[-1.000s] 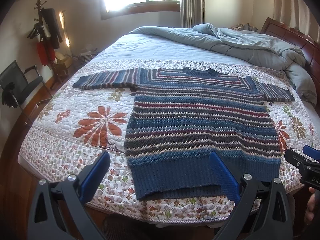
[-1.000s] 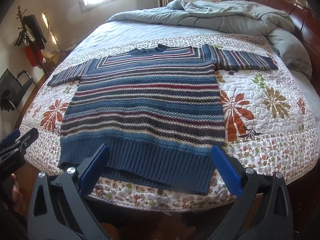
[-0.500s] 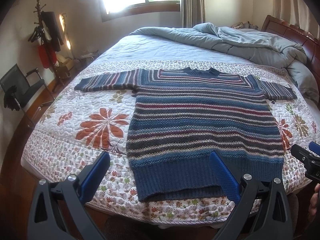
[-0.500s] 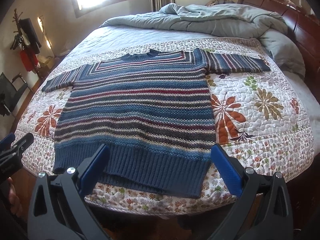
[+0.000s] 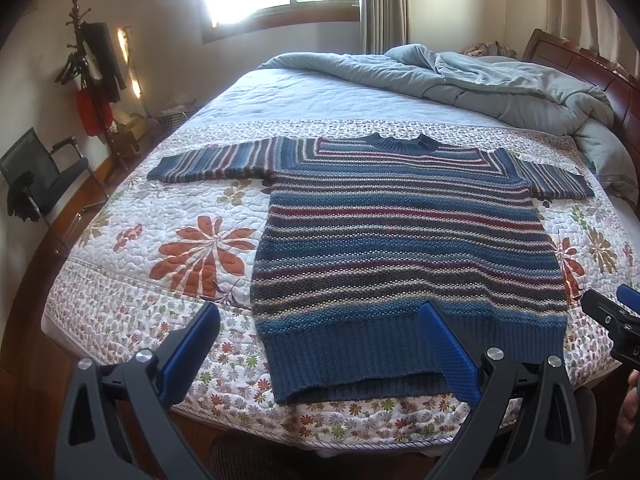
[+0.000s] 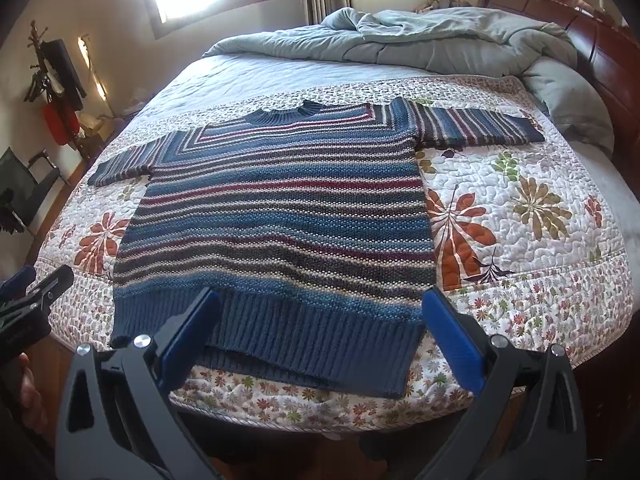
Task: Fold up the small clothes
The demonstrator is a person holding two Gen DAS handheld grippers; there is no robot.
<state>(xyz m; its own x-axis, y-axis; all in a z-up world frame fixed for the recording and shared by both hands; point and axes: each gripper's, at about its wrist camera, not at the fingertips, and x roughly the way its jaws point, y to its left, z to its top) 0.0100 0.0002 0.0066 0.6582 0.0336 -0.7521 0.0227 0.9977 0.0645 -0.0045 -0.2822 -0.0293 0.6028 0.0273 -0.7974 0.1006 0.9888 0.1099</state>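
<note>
A striped blue, red and grey knit sweater lies flat and spread out on a floral quilt, sleeves out to both sides, ribbed hem toward me; it also shows in the right wrist view. My left gripper is open and empty, hovering above the hem's left part. My right gripper is open and empty above the hem's right part. Each gripper's tip shows at the edge of the other view: the right one, the left one.
A rumpled grey-blue duvet lies at the head of the bed by the wooden headboard. A coat rack and a black chair stand left of the bed. The near bed edge is just below the hem.
Both grippers have drawn slightly back and up from the bed, so the sweater sits a little farther off. The sweater has not moved.
</note>
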